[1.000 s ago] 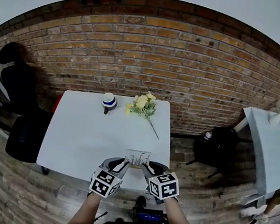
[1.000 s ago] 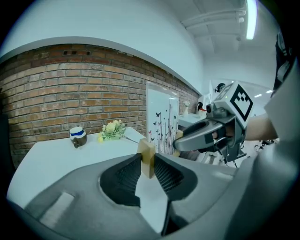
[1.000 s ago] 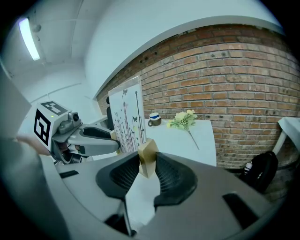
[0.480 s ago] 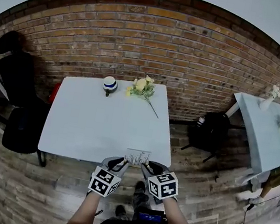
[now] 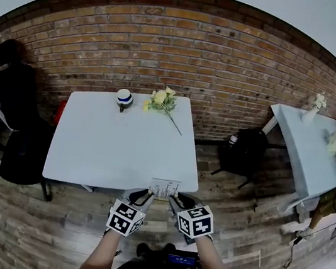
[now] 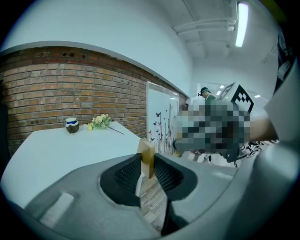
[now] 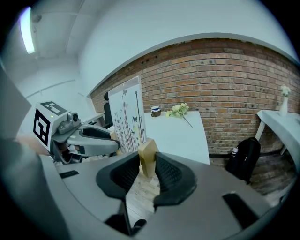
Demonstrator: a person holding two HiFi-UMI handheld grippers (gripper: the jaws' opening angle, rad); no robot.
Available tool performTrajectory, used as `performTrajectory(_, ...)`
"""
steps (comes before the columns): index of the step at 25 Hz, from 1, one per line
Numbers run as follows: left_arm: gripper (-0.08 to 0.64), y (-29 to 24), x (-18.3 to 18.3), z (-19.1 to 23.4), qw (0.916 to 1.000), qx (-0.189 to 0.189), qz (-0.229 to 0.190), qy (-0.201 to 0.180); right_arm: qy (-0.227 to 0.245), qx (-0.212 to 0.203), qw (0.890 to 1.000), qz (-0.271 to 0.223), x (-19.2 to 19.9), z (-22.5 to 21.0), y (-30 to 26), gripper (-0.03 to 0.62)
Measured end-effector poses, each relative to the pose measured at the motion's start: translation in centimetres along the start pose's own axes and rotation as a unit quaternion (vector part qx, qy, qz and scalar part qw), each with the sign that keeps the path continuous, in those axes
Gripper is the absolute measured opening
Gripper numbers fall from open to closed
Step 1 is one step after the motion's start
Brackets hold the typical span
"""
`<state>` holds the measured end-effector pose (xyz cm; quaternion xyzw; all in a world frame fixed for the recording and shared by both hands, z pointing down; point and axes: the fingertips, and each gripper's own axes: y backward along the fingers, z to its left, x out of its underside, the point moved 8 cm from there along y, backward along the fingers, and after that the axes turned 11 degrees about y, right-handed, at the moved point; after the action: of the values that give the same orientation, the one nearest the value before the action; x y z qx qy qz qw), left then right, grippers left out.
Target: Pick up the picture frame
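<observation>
- Picture frame (image 5: 164,189) is upright and off the bench (image 5: 120,154), held in the air at the bench's near edge, toward its near-right corner.
- Left claw (image 6: 146,163) is clamped on the frame's wooden edge; both pads press on the wood.
- Right claw (image 7: 147,164) is clamped on the opposite wooden edge in the same way.
- The frame spans between the two claws. Its white panel has a print of thin stems and butterflies.
- In both gripper views, wood-plank floor (image 5: 227,198) shows below the clamped edges, not the bench top.
- At the bench's far edge stands a cup (image 5: 124,98) with a blue band. Yellow flowers (image 5: 161,99) lie just beside it, with the stem pointing toward the right edge.
- Both are well apart from the frame.
- A black backpack (image 5: 242,151) sits on the floor off the bench's right edge, and a black chair (image 5: 17,118) stands off its left edge.
</observation>
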<state>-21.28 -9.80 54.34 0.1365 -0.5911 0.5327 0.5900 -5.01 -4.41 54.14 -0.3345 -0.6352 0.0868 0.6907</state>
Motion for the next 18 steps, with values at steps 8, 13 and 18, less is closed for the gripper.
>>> performTrajectory(8, 0.092, -1.2, -0.4, -2.1, 0.9999, -0.012, -0.001, -0.001, 0.007, -0.006, 1.000, -0.003, 0.6, -1.9, 1.3, 0.112)
performTrajectory(13, 0.092, -1.4, -0.5, -3.1, 0.9996, -0.028, -0.005, 0.002, 0.014, -0.017, 1.000, -0.009, 0.8, -2.6, 1.8, 0.110)
performTrajectory(18, 0.092, -1.5, -1.0, -3.8, 0.9992, -0.040, -0.008, -0.001, 0.017, -0.027, 0.999, -0.017, 0.7, -3.2, 2.1, 0.112)
